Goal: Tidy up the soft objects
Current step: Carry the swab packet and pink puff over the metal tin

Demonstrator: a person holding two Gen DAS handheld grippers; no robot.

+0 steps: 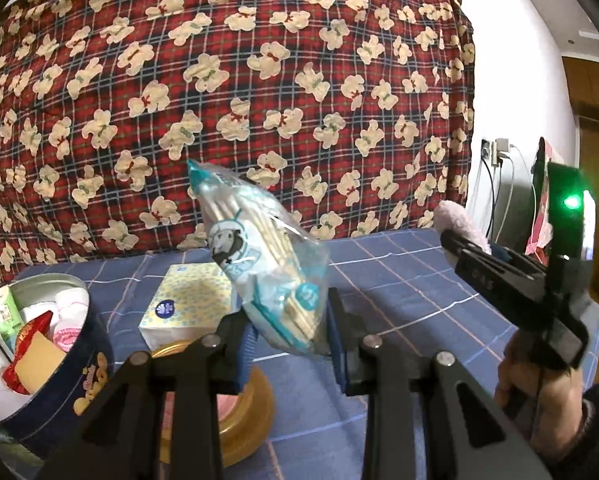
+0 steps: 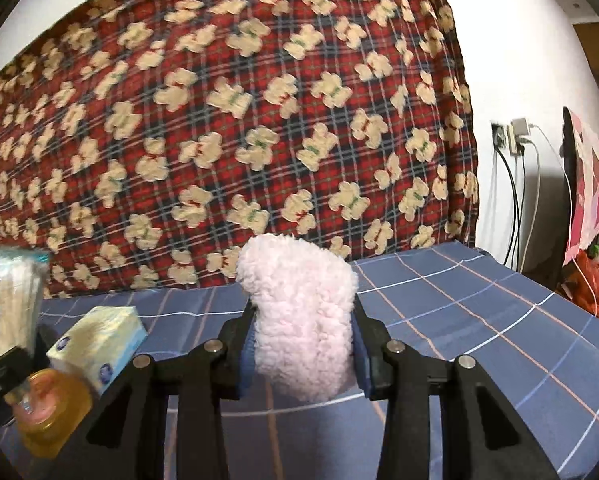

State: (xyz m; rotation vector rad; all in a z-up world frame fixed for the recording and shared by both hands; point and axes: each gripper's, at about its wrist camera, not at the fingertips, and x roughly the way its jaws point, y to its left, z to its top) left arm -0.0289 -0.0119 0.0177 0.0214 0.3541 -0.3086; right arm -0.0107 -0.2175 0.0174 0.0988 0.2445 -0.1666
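No wording can be read with certainty. The clear packet of cotton swabs (image 1: 267,264) bears a cartoon figure in a round badge and a small teal circle, its lettering too blurred to make out. The tissue box (image 1: 187,304) shows a round blue emblem, unreadable. The round blue tin (image 1: 59,384) carries gold cartoon artwork, with no legible words.

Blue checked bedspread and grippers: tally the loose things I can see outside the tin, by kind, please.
Bag of cotton swabs, held in the left gripper: 1
Pink fluffy item, held in the right gripper: 1
Tissue box: 1
Gold lid: 1
Total: 4
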